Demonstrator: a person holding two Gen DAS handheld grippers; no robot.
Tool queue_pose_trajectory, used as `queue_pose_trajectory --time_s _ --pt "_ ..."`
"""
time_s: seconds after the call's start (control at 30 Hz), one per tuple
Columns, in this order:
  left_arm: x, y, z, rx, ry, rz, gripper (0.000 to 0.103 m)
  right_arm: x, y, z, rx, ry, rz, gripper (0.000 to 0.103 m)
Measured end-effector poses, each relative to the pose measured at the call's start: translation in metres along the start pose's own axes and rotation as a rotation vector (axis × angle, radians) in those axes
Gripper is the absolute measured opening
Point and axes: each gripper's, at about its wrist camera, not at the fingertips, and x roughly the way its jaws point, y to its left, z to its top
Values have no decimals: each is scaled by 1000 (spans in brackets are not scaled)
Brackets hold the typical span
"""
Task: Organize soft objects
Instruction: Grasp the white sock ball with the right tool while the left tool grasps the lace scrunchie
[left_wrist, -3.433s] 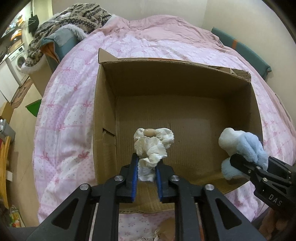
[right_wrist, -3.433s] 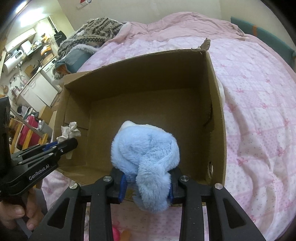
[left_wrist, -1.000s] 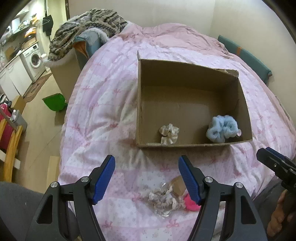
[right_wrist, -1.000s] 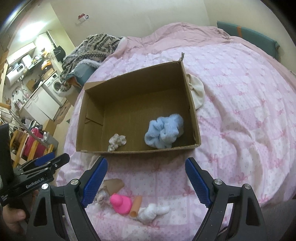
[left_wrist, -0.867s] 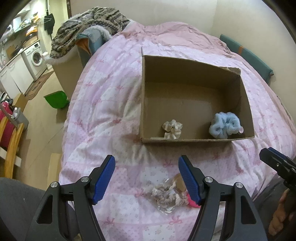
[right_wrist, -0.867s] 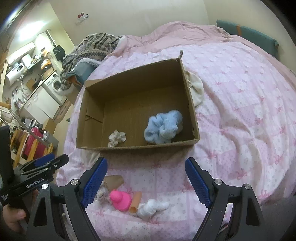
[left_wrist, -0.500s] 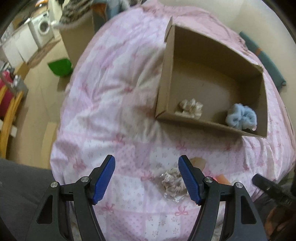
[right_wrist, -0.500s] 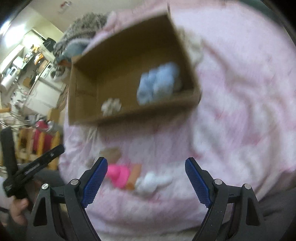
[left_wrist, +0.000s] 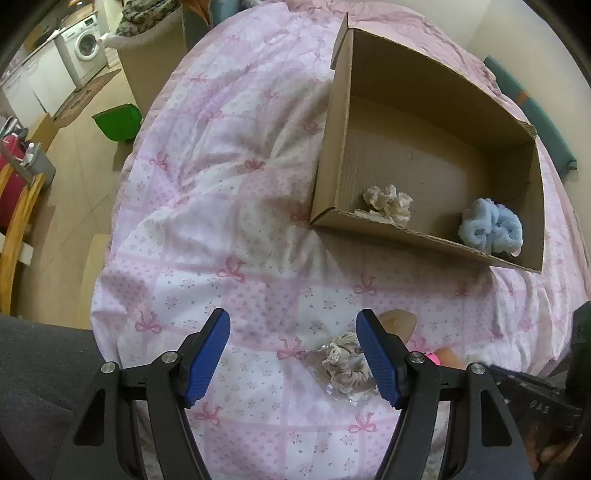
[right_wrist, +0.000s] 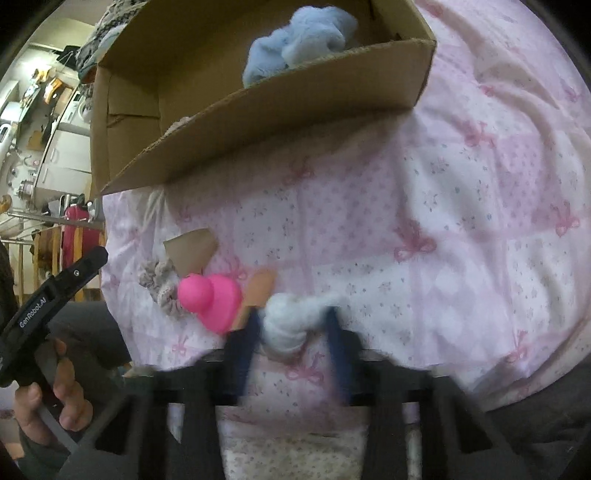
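Working left to right, I'd drop my wide-open left gripper (left_wrist: 293, 354) squarely over the crinkly beige scrunchie (left_wrist: 345, 363) on the quilt (left_wrist: 221, 206), while my right gripper (right_wrist: 293, 332), blurred, jaws straddling but not visibly clamping the fluffy white scrunchie (right_wrist: 291, 317), should pinch mid-loop.

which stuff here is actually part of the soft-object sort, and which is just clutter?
Job:
cardboard box
cream scrunchie
blue scrunchie
beige scrunchie
white fluffy piece, between right gripper jaws
left gripper

Lying about:
pink rubber duck
green dustpan
washing machine
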Motion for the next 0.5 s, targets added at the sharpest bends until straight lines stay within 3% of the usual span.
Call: queue_pose_trajectory --time_s 0.27,0.33,0.5 --pt "12 3 0 -26 49 -14 68 -49 12 0 -52 -260 48 24" --pt "18 -1 -1 -24 75 -34 65 -50 14 0 -60 -257 69 24" --pt "36 -19 -8 35 160 -67 45 -45 17 3 -58 -247 45 24"
